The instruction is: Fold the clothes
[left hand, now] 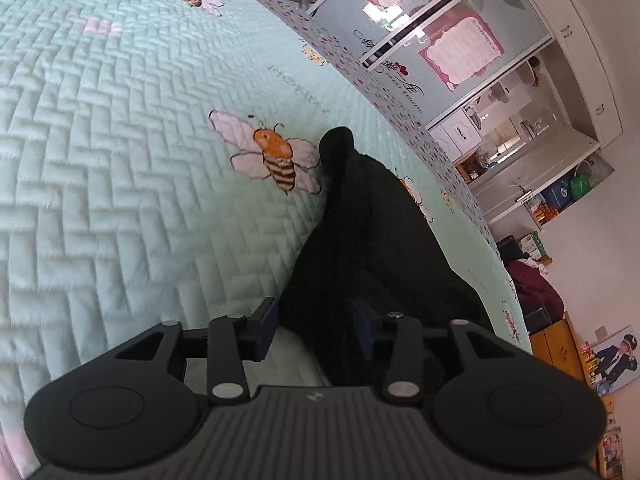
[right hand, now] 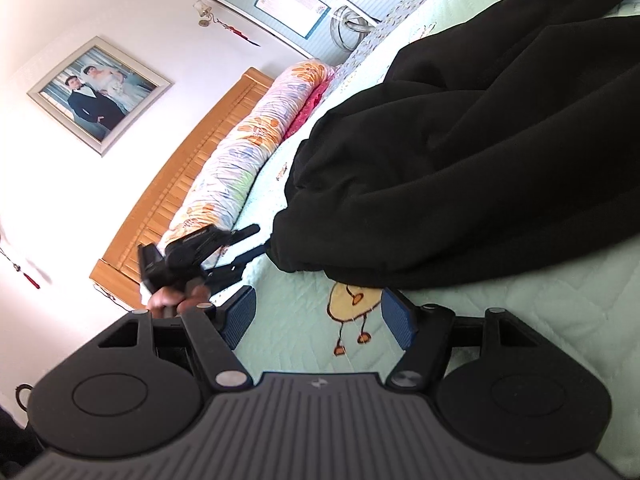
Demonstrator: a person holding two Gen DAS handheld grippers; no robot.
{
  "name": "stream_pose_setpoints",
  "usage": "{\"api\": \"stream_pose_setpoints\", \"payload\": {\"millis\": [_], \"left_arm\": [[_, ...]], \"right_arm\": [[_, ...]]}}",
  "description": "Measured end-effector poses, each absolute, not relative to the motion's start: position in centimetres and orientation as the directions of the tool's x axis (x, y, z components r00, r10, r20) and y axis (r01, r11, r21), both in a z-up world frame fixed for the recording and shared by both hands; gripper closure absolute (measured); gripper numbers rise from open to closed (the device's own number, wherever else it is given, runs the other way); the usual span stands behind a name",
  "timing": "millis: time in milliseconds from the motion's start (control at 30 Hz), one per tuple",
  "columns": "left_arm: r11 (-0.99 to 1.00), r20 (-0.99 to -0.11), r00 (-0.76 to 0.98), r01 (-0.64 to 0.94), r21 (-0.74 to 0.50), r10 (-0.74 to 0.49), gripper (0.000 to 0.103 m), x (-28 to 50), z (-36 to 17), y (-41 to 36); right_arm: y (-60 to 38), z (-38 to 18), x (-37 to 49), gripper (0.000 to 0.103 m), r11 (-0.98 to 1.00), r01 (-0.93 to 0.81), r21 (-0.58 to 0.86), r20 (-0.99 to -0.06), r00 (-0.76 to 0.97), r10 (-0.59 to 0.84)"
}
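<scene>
One black garment, bunched on the bed. Left gripper: jaws spread, cloth between them, unpinched; right gripper: jaws spread, empty, just short of the hem. I'd take one single-layer edge in each before folding.

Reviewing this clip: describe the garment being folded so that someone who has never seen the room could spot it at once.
Start from the bed's pale green quilted bedspread printed with bees. The black garment lies bunched on it, near the flowery rolled quilt at the headboard. It is the only plain dark fabric there.
</scene>
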State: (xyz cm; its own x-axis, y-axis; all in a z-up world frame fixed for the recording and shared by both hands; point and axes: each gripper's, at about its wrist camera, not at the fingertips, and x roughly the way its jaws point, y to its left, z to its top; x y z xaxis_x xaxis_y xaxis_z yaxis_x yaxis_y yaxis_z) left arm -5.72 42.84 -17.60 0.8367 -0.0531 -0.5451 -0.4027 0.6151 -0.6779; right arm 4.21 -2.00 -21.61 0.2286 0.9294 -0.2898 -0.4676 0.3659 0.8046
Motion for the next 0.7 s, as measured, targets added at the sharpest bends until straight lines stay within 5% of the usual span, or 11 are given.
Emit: {"api": "stream_pose_setpoints", "payload": {"millis": [267,333,367,433,700], "left_arm": [[0.391,-0.51,0.859,-0.454,-0.8,-0.047,0.056,-3.7,-20.0,41.9],[0.356,-0.506,0.861,-0.459,-0.814,-0.047,0.063,-2.8,-20.5,42.5],[0.375,-0.528,0.849,-0.48,-0.793,-0.031,0.085,-2.4,-20.3,42.4],[0.42,-0.554,0.832,-0.51,-0.751,0.019,0.087,-2.2,-19.6,41.7],[0.467,-0.397,0.888,-0.461,-0.754,0.234,0.09,-12.5,-13.0,40.4]], "right_arm": [[-1.9,-21.9,3.7,0.034,0.386,-0.485,0.785,-0.307,0.236,0.922],[-1.9,-22.0,3.7,0.034,0.387,-0.488,0.782,-0.309,0.235,0.921],[-1.9,-22.0,3.7,0.034,0.388,-0.488,0.782,-0.31,0.235,0.921],[-1.8,-21.9,3.6,0.034,0.389,-0.489,0.781,-0.312,0.233,0.921],[-1.8,-21.9,3.5,0.031,0.363,-0.488,0.794,-0.293,0.216,0.931]]}}
